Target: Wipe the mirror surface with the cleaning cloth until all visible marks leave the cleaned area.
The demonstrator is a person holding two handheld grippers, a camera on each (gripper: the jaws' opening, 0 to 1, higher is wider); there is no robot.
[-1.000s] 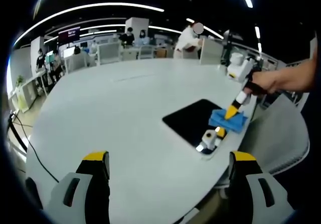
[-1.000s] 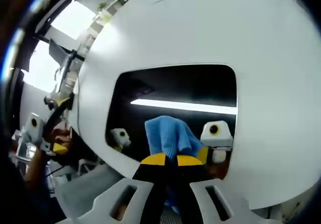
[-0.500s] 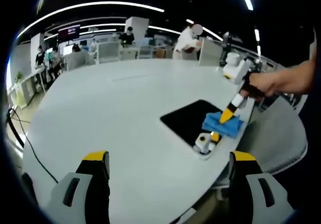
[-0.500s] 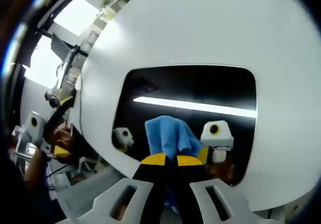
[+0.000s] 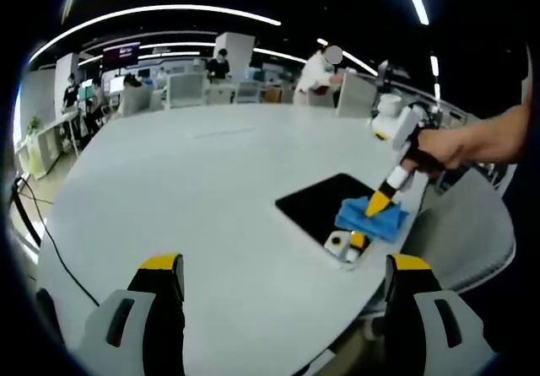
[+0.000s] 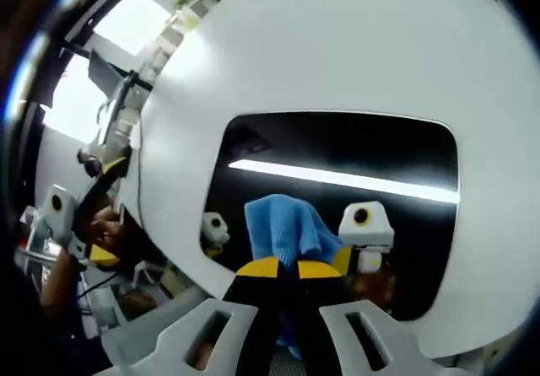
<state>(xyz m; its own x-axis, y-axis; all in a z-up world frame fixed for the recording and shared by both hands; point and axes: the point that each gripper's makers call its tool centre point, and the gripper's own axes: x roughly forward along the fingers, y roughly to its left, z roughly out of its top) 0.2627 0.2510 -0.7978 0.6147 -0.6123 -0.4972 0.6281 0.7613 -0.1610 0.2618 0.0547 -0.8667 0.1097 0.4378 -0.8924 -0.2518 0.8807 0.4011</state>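
Observation:
A dark rectangular mirror (image 5: 319, 207) lies flat near the edge of a round white table (image 5: 194, 182). The blue cleaning cloth (image 5: 369, 217) rests on the mirror's near end, pressed down by my right gripper (image 5: 380, 199), held by a hand coming in from the right. In the right gripper view the mirror (image 6: 337, 153) reflects a ceiling light strip, and my right gripper (image 6: 283, 268) is shut on the blue cloth (image 6: 283, 228). My left gripper (image 5: 283, 279) hovers open over the table, well short of the mirror, nothing between its jaws.
A grey chair (image 5: 460, 233) stands beside the table past the mirror. Desks, chairs and several people fill the office at the back (image 5: 211, 77). A black cable (image 5: 38, 241) trails at the table's left edge.
The right gripper has slid the cloth a little along the mirror's near end; in the right gripper view more mirror shows to the right. The left gripper stays still.

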